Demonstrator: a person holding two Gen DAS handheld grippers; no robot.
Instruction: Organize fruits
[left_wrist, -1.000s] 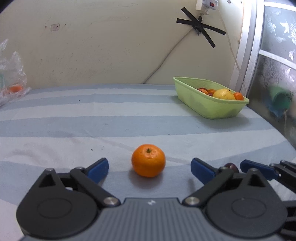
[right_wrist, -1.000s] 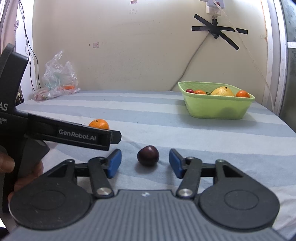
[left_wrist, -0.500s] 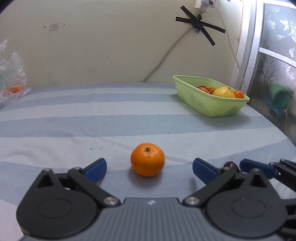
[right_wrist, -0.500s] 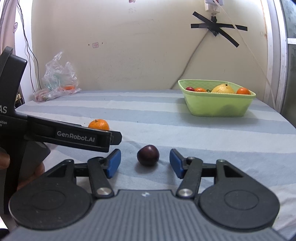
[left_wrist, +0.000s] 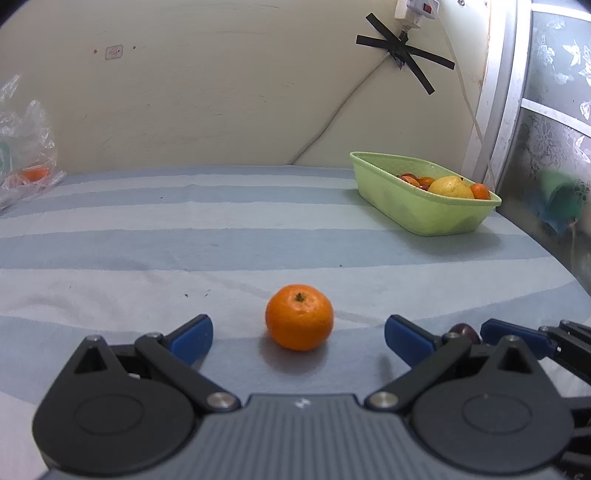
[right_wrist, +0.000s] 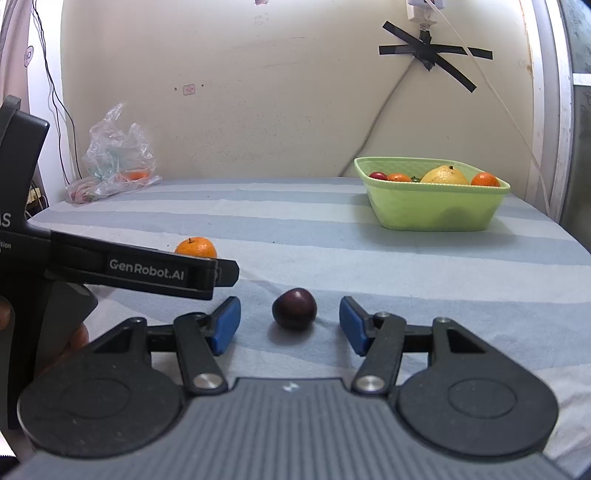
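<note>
An orange mandarin (left_wrist: 299, 316) lies on the striped cloth between the blue pads of my left gripper (left_wrist: 298, 338), which is open around it without touching. It also shows in the right wrist view (right_wrist: 195, 247). A dark plum (right_wrist: 294, 308) lies between the pads of my right gripper (right_wrist: 290, 325), also open and apart from it. The plum peeks out in the left wrist view (left_wrist: 464, 331). A green basket (right_wrist: 432, 206) with several fruits stands at the far right; it also shows in the left wrist view (left_wrist: 424, 206).
A clear plastic bag (right_wrist: 110, 162) with fruit lies at the far left by the wall. The left gripper's body (right_wrist: 140, 269) crosses the right wrist view at left. A wall and window frame (left_wrist: 498, 92) bound the table at back and right.
Both grippers have hardly moved. The mandarin and plum lie where they were, and both jaws stay open.
</note>
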